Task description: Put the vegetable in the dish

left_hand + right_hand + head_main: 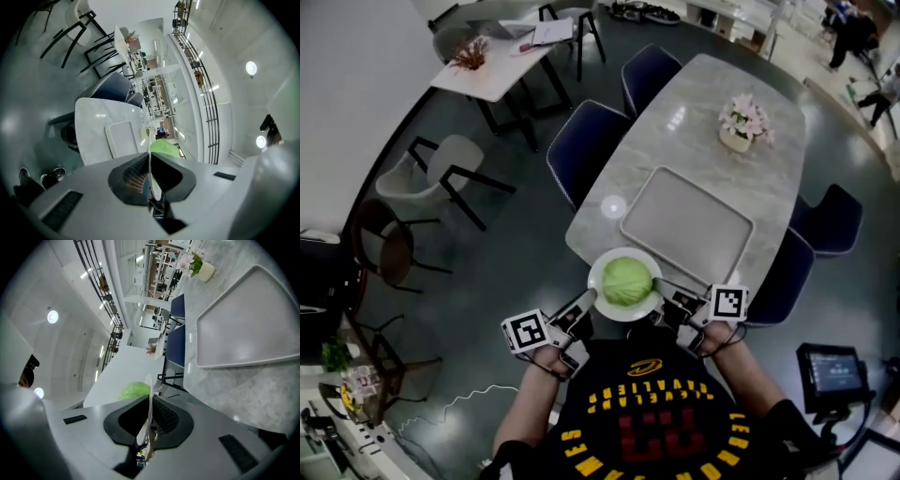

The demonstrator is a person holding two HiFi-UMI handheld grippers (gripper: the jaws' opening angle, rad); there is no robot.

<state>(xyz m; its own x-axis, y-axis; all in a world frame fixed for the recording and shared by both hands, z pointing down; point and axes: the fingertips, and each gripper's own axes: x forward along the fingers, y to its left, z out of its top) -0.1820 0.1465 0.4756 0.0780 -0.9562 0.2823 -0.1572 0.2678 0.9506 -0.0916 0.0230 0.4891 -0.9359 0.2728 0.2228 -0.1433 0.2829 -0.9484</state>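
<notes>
Left gripper (588, 299) and right gripper (667, 290) jaws clamped on dish (596, 271) rim, vegetable (627, 280) inside; keep level, lower evenly onto surface (694, 112)

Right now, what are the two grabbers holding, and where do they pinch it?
Both hold the white dish carrying the green vegetable: the left gripper pinches its left rim, the right gripper its right rim.

I count one marble table (675, 141) with four blue chairs (586, 141), two on its left and two on its right. On it are one grey tray (686, 225), one pot of pink flowers (742, 124) and one small round disc (612, 207). There is one white dish (623, 313), one cabbage (626, 279), and two grippers: the left gripper (589, 300) and the right gripper (660, 287).
</notes>
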